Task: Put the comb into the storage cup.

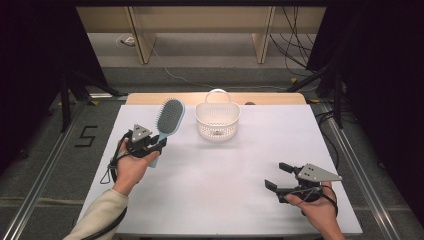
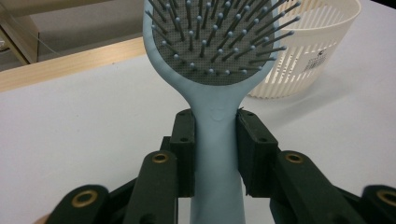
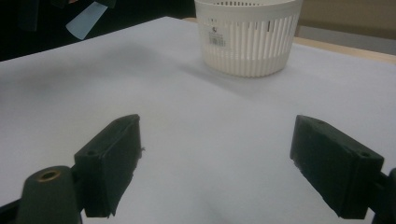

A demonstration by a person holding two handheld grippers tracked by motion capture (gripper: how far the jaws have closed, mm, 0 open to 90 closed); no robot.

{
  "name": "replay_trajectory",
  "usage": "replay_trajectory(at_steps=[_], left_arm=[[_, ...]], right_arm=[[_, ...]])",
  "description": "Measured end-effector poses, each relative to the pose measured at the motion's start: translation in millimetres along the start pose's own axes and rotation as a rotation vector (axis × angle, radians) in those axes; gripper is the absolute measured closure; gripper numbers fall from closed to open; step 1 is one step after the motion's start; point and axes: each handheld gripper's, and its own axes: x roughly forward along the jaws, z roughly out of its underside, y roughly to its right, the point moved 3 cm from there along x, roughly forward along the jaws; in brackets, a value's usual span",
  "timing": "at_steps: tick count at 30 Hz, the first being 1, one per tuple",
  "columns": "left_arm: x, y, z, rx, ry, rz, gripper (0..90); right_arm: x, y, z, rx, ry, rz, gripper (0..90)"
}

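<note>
My left gripper [image 1: 150, 141] clamps the blue hairbrush [image 1: 168, 121] handle at left-centre of the high view, beside the white basket [image 1: 217, 120]. My right gripper [image 1: 276, 177], lower right, stands apart, holding nothing.

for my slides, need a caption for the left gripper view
Left gripper clamps the blue hairbrush by its handle, white basket behind.

Overhead plus two gripper-mounted views, basket [image 1: 217, 120] shared

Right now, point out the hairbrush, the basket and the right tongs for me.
hairbrush [image 2: 215, 140], left gripper view, on its light blue handle.
basket [image 1: 218, 124], high view, on its slatted front wall.
right tongs [image 1: 276, 175], high view, midway between the open fingertips.
</note>
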Motion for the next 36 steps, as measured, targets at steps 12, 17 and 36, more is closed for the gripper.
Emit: replay_trajectory(at_steps=[12, 17, 36], left_arm=[[1.3, 4.2, -5.3, 0.028, 0.044, 0.022, 69.7], [0.9, 4.7, -7.5, 0.031, 0.059, 0.025, 69.7], [2.9, 10.0, -15.6, 0.055, 0.086, 0.059, 69.7]], right_arm=[[0.3, 0.1, 0.5, 0.004, -0.002, 0.001, 17.2], [0.2, 0.1, 0.6, 0.005, -0.002, 0.001, 17.2], [0.5, -0.4, 0.4, 0.007, 0.000, 0.001, 16.8]])
